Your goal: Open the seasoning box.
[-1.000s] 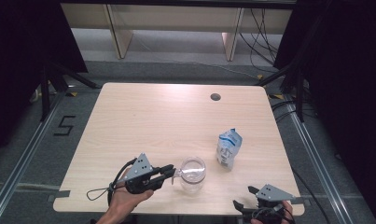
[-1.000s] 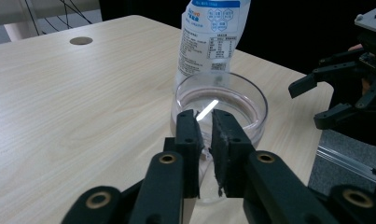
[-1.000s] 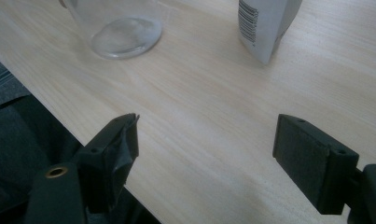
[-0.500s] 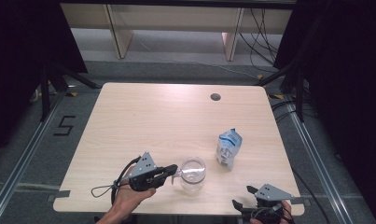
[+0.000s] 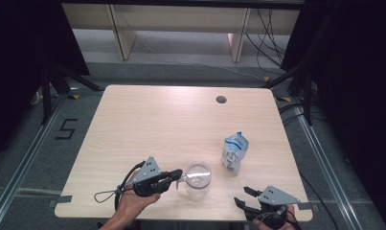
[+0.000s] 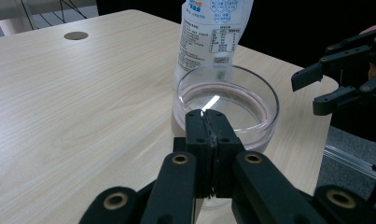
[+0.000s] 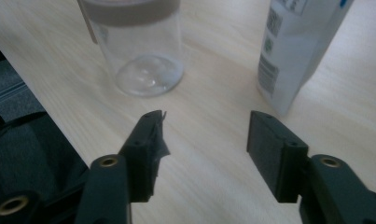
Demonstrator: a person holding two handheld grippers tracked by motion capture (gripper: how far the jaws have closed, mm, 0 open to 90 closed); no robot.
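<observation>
Two tongs differ: left tongs (image 6: 208,122) pinch the light, slippery, breakable jar (image 6: 227,100) at its rim, right tongs (image 7: 204,140) spread nearby.

Open tabletop beyond the jar (image 5: 198,178)
Only the pouch (image 5: 234,152) stands just right of the jar; left and far of it the table (image 5: 147,120) lies bare.

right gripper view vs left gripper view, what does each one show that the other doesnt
Right gripper view: the right gripper with jaws spread wide, and the jar's clear base standing on the table. Left gripper view: the left gripper with jaws pressed together at the jar's near rim, its open mouth, and the table's round hole. Both: the jar, the white pouch and the wooden tabletop.
</observation>
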